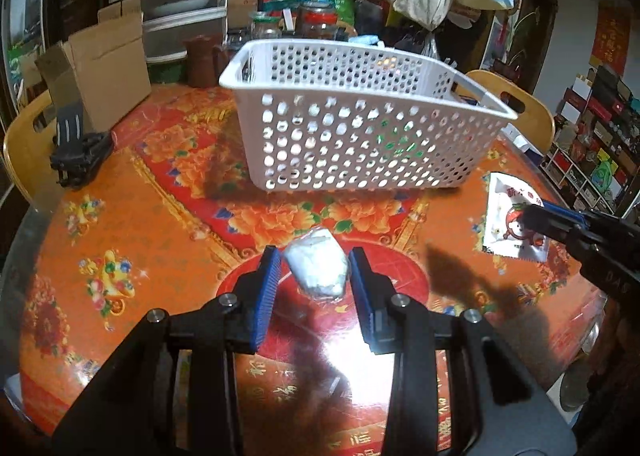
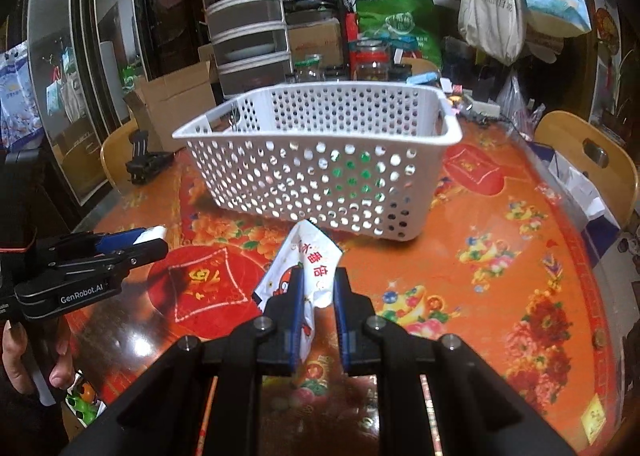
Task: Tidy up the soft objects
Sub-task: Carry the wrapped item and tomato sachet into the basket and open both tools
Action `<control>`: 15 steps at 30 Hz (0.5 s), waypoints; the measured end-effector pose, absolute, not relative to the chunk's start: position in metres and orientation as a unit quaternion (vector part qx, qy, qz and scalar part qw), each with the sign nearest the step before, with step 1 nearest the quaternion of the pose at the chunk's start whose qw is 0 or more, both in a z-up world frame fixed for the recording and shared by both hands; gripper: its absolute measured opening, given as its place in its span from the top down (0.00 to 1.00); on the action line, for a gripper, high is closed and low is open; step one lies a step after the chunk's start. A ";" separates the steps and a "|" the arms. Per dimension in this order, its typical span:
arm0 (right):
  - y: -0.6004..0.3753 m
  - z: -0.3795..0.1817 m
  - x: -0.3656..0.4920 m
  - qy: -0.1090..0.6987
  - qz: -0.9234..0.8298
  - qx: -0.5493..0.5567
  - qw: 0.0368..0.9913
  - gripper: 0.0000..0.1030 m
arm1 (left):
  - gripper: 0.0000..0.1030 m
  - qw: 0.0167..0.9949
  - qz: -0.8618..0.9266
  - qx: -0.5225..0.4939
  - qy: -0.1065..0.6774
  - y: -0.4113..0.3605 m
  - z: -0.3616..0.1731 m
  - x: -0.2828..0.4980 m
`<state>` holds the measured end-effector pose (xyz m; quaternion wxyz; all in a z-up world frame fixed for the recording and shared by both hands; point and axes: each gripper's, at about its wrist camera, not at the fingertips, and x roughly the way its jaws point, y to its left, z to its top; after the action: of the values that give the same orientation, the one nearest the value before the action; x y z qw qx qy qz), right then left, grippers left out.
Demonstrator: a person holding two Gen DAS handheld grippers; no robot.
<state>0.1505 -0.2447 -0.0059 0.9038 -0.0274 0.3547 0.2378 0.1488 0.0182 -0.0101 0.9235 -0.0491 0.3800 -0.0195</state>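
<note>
A white perforated basket [image 1: 360, 124] stands on the red-orange table; it also shows in the right wrist view [image 2: 320, 160]. My left gripper [image 1: 316, 264] has its blue pads around a small white soft packet [image 1: 318, 266], touching or nearly touching its sides. In the right wrist view the left gripper [image 2: 154, 238] shows something white at its tips. My right gripper [image 2: 318, 284] is shut on a white snack sachet with red print [image 2: 308, 256], lifted and crumpled. In the left wrist view that sachet [image 1: 508, 216] hangs from the right gripper's fingers [image 1: 552, 216].
A black clamp-like device [image 1: 78, 152] and a cardboard box [image 1: 100, 72] sit at the table's left. Jars [image 2: 370, 60], bags and stacked containers [image 2: 248, 16] crowd behind the basket. Wooden chair backs [image 2: 592, 152] stand at the table's sides. A green toy [image 2: 82, 404] lies lower left.
</note>
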 end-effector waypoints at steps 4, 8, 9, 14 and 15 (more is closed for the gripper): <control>-0.249 0.007 0.150 0.346 0.238 -0.027 0.907 0.88 | 0.68 0.929 -0.025 -0.042 0.367 0.014 0.010 0.147; -0.251 0.023 0.151 0.333 0.236 -0.030 0.912 0.88 | 0.68 0.932 -0.033 -0.037 0.359 0.011 0.033 0.153; -0.252 0.028 0.151 0.330 0.235 -0.031 0.914 0.88 | 0.68 0.933 -0.034 -0.035 0.358 0.010 0.037 0.155; -0.254 0.053 0.164 0.319 0.235 -0.030 0.918 0.88 | 0.68 0.938 -0.037 -0.023 0.343 0.007 0.073 0.173; -0.254 0.059 0.169 0.317 0.235 -0.031 0.919 0.88 | 0.68 0.939 -0.037 -0.021 0.342 0.007 0.078 0.177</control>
<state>0.1688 -0.2539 0.0591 0.9186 -0.0313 0.3166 0.2346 0.1769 0.0068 0.0785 0.9387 -0.0206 0.3421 -0.0374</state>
